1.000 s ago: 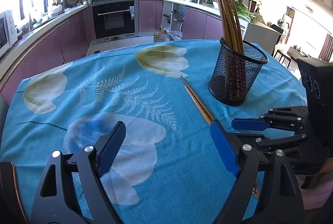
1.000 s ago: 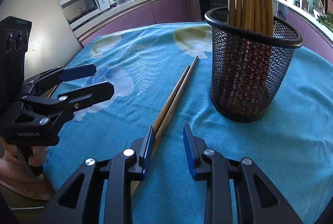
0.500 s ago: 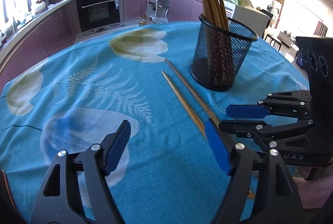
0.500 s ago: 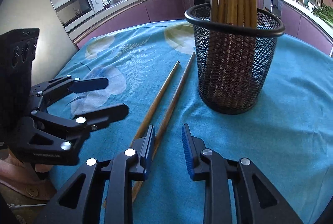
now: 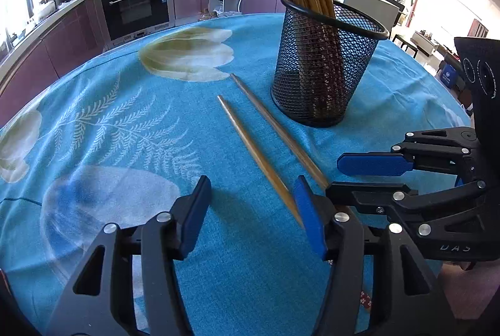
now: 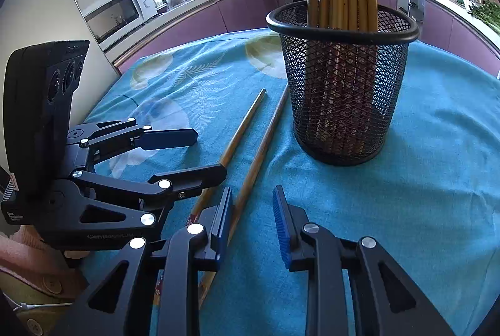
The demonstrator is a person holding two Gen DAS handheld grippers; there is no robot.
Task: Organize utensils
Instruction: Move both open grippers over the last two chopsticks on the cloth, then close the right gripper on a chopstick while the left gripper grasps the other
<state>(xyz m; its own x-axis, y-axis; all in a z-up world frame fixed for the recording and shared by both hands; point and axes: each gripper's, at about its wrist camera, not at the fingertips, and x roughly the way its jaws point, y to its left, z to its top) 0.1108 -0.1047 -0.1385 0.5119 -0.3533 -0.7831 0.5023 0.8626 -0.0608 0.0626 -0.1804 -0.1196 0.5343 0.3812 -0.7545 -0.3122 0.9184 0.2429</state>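
Left gripper (image 5: 250,211) hovers over the blue floral tablecloth (image 5: 125,123) near its near edge, jaws closing with only cloth between them; the left-hand loose wooden chopstick (image 5: 256,158) ends against its right pad. A second loose wooden chopstick (image 5: 278,130) lies just beside, near the black mesh holder (image 5: 325,70) of upright chopsticks. Right gripper (image 6: 253,217), in its own view, stands narrowly parted; the second chopstick (image 6: 259,151) runs under its left pad, unclamped. Both point toward the holder (image 6: 343,86).
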